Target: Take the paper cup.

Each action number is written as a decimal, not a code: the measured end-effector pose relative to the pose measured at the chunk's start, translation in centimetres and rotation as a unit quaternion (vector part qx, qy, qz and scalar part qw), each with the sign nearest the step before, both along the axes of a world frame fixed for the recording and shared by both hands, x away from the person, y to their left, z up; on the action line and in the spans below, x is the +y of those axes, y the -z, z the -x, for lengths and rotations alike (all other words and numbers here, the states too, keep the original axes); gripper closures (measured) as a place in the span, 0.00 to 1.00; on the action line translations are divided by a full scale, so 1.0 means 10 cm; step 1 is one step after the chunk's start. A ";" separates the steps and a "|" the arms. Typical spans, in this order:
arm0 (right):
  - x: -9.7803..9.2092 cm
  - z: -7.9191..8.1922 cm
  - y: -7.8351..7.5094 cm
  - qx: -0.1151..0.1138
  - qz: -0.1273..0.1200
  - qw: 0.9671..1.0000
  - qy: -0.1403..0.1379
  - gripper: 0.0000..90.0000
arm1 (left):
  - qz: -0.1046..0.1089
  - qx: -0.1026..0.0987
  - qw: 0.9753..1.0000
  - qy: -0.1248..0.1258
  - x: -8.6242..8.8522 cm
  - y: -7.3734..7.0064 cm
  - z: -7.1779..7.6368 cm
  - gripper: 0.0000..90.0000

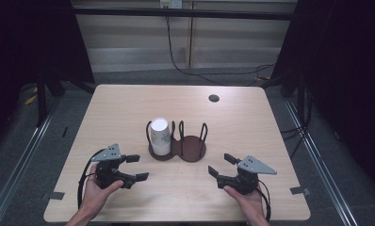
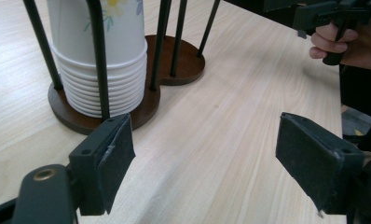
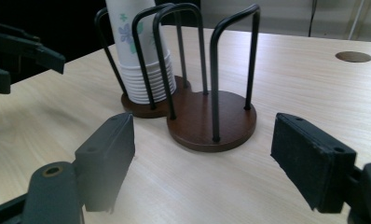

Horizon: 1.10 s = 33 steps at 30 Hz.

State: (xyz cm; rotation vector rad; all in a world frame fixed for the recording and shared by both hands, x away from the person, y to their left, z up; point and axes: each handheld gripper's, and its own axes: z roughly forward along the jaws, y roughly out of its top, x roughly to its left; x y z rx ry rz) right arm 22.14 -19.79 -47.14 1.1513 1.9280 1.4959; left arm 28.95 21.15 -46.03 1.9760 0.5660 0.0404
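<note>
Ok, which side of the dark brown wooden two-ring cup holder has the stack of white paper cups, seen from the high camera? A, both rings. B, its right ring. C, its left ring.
C: the stack of white floral paper cups stands inside the left ring of the dark brown wooden holder with black wire posts, while the right ring's base is bare.

high view: above, facing forward-down | gripper views: low, close, facing cup holder (image 1: 177,141) | shared: holder

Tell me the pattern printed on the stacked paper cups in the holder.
The white stacked paper cups carry a floral print: purple-blue and green flowers, with a yellow one too. Right gripper view shows it best.
</note>
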 end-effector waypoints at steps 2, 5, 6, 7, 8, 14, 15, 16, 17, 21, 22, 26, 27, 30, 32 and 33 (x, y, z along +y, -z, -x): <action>0.01 0.01 -0.01 0.002 0.001 1.000 -0.008 0.23 | 0.003 0.001 1.000 0.001 0.00 -0.01 0.00 0.21; 0.01 0.00 -0.02 0.014 -0.010 1.000 -0.013 0.23 | 0.005 -0.004 1.000 -0.015 -0.01 -0.05 -0.01 0.21; 0.01 0.00 -0.02 0.019 -0.013 1.000 -0.015 0.24 | 0.007 -0.005 1.000 -0.015 -0.02 -0.07 -0.02 0.21; 0.02 0.01 -0.02 0.024 -0.010 0.999 -0.023 0.26 | 0.003 -0.009 1.000 -0.014 -0.03 -0.09 -0.03 0.24; 0.02 0.01 -0.02 0.024 -0.010 0.999 -0.023 0.26 | 0.003 -0.016 1.000 -0.017 -0.04 -0.11 -0.04 0.24; 0.03 0.03 -0.03 0.027 -0.010 0.999 -0.030 0.25 | 0.009 -0.028 1.000 -0.008 -0.10 -0.20 -0.04 0.24; 0.04 0.02 -0.03 0.030 -0.011 0.999 -0.025 0.23 | 0.008 -0.031 0.999 -0.001 -0.11 -0.23 -0.03 0.24; 0.04 0.02 -0.03 0.030 -0.011 0.999 -0.025 0.23 | 0.008 -0.031 0.999 -0.001 -0.11 -0.23 -0.03 0.24; 0.04 0.02 -0.03 0.029 -0.010 0.999 -0.025 0.23 | 0.006 -0.033 0.999 0.003 -0.12 -0.25 -0.03 0.24; 0.05 0.05 -0.04 0.029 -0.004 0.999 -0.024 0.23 | 0.000 -0.033 0.999 0.011 -0.14 -0.29 -0.04 0.24; 0.05 0.05 -0.04 0.029 -0.004 0.999 -0.024 0.23 | 0.000 -0.029 0.999 0.013 -0.15 -0.31 -0.05 0.24; 0.06 0.05 -0.03 0.032 0.000 0.999 -0.029 0.23 | -0.014 -0.030 0.999 0.017 -0.18 -0.37 -0.09 0.28; 0.07 0.04 -0.02 0.034 0.000 0.999 -0.031 0.23 | -0.014 -0.030 0.999 0.017 -0.18 -0.37 -0.09 0.28; 0.07 0.04 -0.03 0.034 0.002 0.999 -0.031 0.22 | -0.018 -0.035 0.999 0.016 -0.17 -0.41 -0.13 0.28; 0.07 0.05 -0.03 0.032 0.002 0.999 -0.032 0.23 | -0.016 -0.040 0.999 0.009 -0.14 -0.44 -0.14 0.28; 0.07 0.05 -0.03 0.032 0.002 0.999 -0.032 0.23 | -0.022 -0.042 0.999 0.007 -0.13 -0.46 -0.16 0.28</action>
